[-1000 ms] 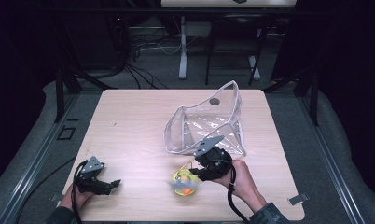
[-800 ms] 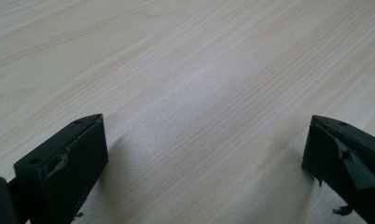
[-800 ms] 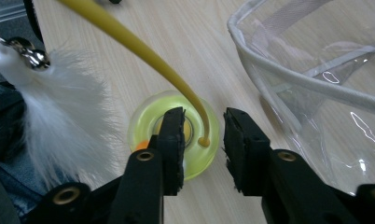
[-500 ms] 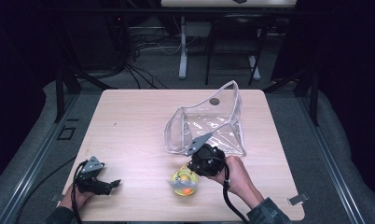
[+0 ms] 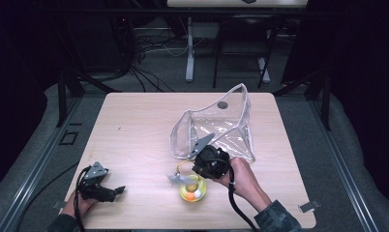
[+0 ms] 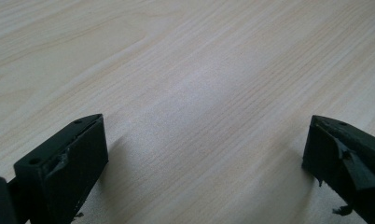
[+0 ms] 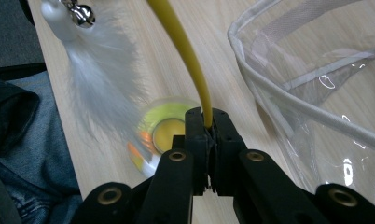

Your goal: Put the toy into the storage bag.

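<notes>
Right gripper [image 7: 208, 126]: jaws have just been closing, now pinched on the yellow wand [image 7: 183, 42].
Toy base [image 5: 192, 188]: just below those jaws, on the table [image 5: 134, 125].
Feather [image 7: 99, 79]: left of the jaws.
Clear bag [image 5: 221, 125]: right of them.
Left gripper [image 6: 206, 158]: jaws wide apart, holding nothing.

This looks like a lab or recording studio rather than a home. A plain light-wood table [image 5: 134, 125] stands on grey carpet [image 5: 42, 121] amid dark surroundings, ringed by black metal frame struts [image 5: 67, 87]. Loose cables [image 5: 149, 53] trail on the floor behind it, beside a white stand leg [image 5: 189, 53].
</notes>
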